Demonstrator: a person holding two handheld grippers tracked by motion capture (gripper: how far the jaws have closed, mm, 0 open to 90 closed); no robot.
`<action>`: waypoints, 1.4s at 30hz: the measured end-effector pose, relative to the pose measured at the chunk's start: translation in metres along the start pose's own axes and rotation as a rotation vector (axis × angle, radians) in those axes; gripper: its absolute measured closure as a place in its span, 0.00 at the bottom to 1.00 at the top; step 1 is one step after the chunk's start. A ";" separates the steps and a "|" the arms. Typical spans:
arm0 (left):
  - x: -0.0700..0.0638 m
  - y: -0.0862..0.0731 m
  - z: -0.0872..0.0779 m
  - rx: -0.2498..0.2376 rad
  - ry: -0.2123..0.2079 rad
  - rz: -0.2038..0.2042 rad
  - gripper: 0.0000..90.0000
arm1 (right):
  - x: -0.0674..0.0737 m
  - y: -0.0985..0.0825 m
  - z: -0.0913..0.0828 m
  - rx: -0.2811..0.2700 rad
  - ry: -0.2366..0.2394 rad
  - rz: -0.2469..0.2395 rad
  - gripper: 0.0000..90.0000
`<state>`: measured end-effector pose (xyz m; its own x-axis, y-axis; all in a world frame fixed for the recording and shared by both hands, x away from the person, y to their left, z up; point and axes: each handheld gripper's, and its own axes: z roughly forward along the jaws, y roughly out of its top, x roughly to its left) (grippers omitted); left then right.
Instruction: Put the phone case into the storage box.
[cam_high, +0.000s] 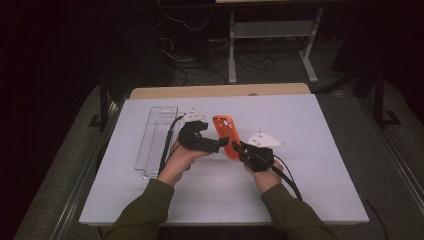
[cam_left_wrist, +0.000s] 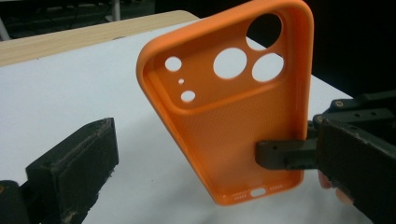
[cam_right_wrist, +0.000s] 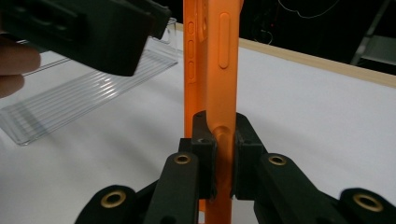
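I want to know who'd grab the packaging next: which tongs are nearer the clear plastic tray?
Left. The left tongs are beside the clear plastic tray, jaws open around the orange phone case; the right tongs, clamping that case's edge, sit farther away.

The case (cam_left_wrist: 233, 135) looks like matt orange silicone or soft plastic, its inside finely stippled and its rim smooth. The right gripper (cam_right_wrist: 219, 154) is matt black plastic with brass-coloured rivets at its joints. The left gripper (cam_left_wrist: 205, 186) has rough, scuffed black pads (cam_left_wrist: 74, 168) with worn edges. The tabletop (cam_high: 310, 165) carries a smooth matt white sheet; along its far edge bare pale wood shows. The tray (cam_high: 156, 137) near the left edge is clear, glossy plastic, ribbed along its length.
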<state>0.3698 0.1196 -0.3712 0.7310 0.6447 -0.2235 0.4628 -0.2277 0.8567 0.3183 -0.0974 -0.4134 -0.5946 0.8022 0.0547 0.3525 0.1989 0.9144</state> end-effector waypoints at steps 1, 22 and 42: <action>0.000 0.000 0.000 -0.001 0.004 0.001 0.00 | 0.001 0.000 0.000 0.004 0.001 0.002 0.89; -0.003 0.001 0.003 -0.032 0.002 -0.015 0.00 | 0.016 -0.002 0.003 0.004 0.033 -0.028 0.89; -0.004 0.000 0.004 -0.065 -0.014 -0.037 0.00 | 0.024 -0.004 0.006 0.021 0.047 -0.043 0.89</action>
<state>0.3687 0.1137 -0.3719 0.7210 0.6417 -0.2615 0.4562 -0.1554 0.8762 0.3063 -0.0754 -0.4183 -0.6428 0.7653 0.0354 0.3408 0.2443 0.9078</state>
